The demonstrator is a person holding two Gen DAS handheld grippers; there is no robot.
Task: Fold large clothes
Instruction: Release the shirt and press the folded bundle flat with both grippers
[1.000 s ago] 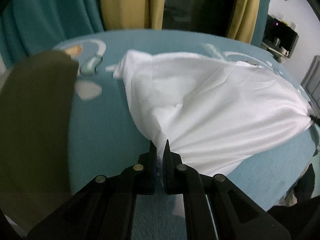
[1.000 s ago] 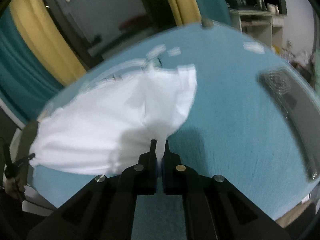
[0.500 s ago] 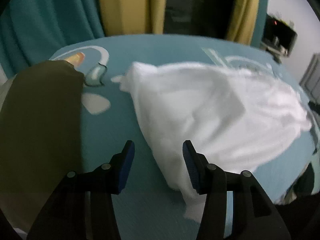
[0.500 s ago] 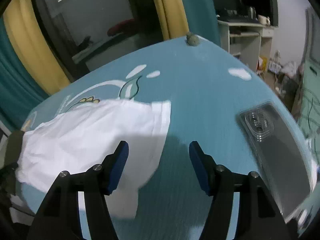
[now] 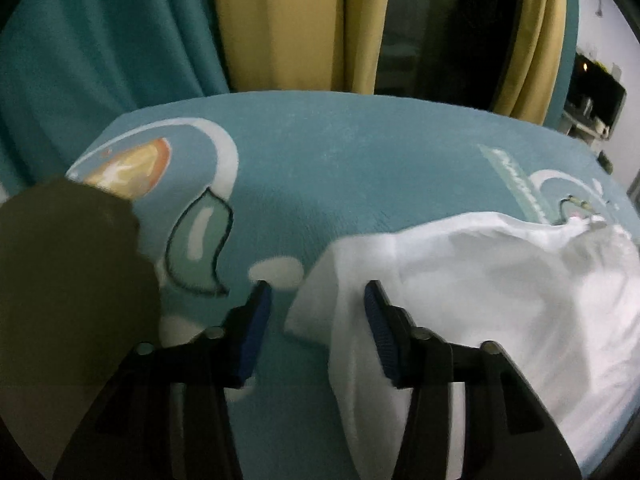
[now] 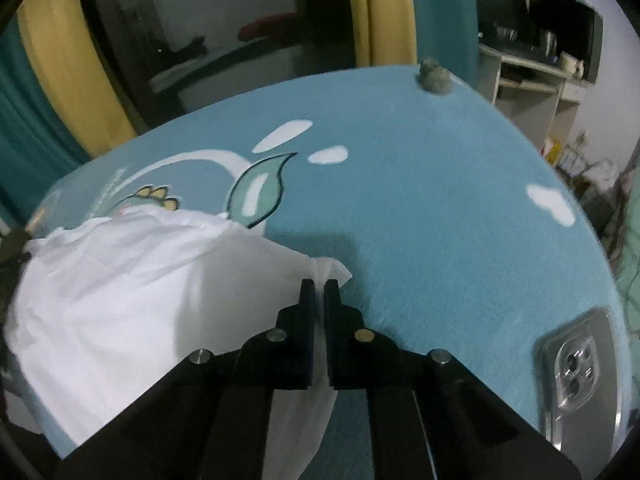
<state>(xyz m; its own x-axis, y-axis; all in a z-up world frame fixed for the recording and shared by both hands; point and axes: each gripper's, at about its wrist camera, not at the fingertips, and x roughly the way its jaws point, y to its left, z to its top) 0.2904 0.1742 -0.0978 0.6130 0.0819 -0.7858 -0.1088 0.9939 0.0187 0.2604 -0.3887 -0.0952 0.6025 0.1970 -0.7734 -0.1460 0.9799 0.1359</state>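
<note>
White garment (image 5: 500,300) lies crumpled on a teal blanket (image 5: 340,168) printed with cartoon shapes. Left gripper (image 5: 316,300): jaws apart and closing, a corner fold of the cloth lying between them, nearer the right finger; pads not pressing it. An olive-green cloth (image 5: 68,280) sits left of this claw. Right gripper (image 6: 319,286): jaws pressed together, pinching a corner of the garment (image 6: 120,288), which spreads away to its left. A phone in a clear case (image 6: 580,376) lies to its right, well apart.
</note>
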